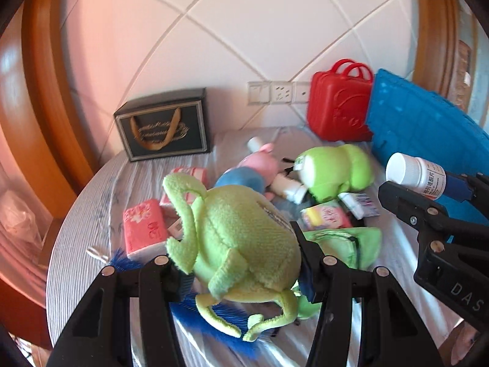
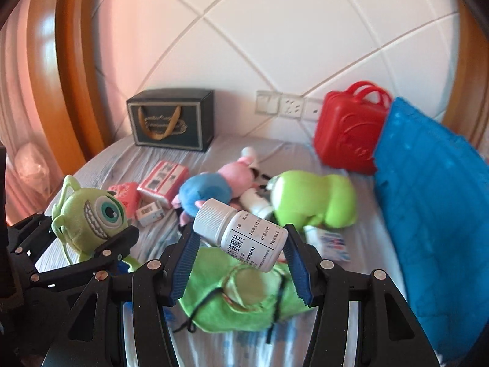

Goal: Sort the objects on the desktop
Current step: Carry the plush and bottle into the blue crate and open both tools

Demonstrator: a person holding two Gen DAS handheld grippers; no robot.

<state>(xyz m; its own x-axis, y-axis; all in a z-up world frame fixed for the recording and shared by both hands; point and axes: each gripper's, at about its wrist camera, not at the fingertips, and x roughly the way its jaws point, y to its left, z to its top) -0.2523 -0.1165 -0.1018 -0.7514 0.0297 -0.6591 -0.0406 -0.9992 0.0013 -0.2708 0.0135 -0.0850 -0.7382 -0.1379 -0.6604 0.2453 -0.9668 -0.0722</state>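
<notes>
Monster plush (image 1: 241, 241): face hidden in left wrist view. Blue brush (image 1: 214, 312): mostly covered by plush. Bottle (image 2: 244, 235) label: partly legible. Blue cushion (image 2: 434, 214): cut off by edge.

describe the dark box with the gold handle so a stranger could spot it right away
Look to the white panelled wall behind the striped cloth. The dark gift box stands against it on the left, apart from the toy pile. Unlike the red case far right, it is black-green with a gold ribbon handle.
</notes>
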